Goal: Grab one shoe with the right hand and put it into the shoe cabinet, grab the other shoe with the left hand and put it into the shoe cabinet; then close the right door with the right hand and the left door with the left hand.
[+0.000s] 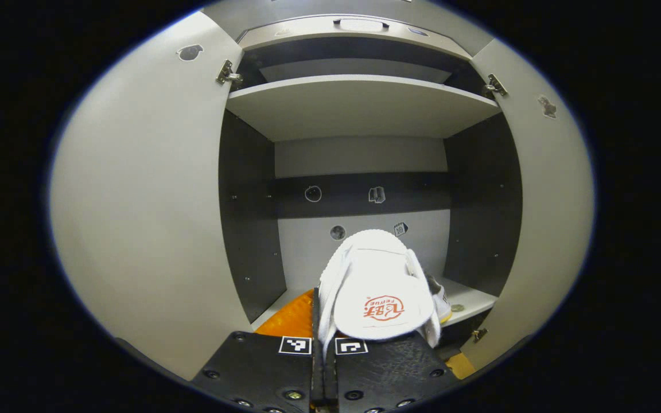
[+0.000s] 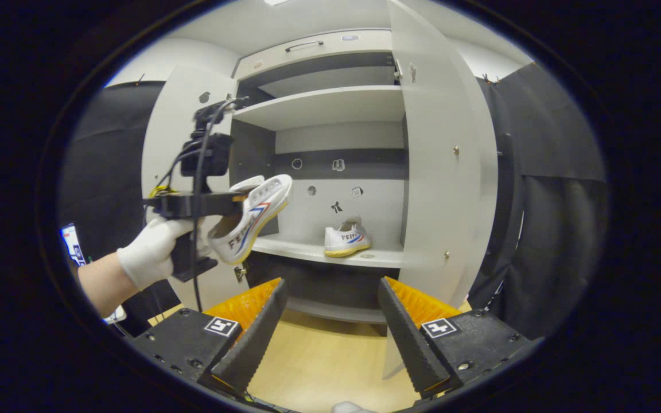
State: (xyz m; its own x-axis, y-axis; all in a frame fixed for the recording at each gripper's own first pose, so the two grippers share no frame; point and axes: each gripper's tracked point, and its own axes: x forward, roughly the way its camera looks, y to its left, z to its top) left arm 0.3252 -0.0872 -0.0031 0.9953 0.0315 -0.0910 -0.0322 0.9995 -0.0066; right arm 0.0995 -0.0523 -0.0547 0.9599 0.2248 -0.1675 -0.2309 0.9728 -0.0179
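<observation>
White canvas marked the shoe (image 1: 379,289) in the left gripper view: the left gripper (image 1: 323,350) had its fingers pressed on the shoe's side wall, with the insole facing the camera. It was held in front of the open shoe cabinet (image 1: 359,109), level with the lower compartment. The left door (image 1: 147,195) and right door (image 1: 543,218) stood wide open. A second shoe (image 1: 439,301) lay partly hidden behind the held one, on the lower shelf (image 1: 468,298).

From the right gripper view, the right gripper (image 2: 330,321) had its fingers spread apart, gripping nothing, pointed at the cabinet over a wooden floor (image 2: 330,361). The second shoe (image 2: 346,239) rested upright on the lower shelf (image 2: 307,249), toward its right side. To the left, a gloved hand (image 2: 150,252) held the left gripper (image 2: 233,198), which gripped the first shoe (image 2: 253,221) toe-up, just outside the cabinet's left edge. The right door (image 2: 439,172) stood open
</observation>
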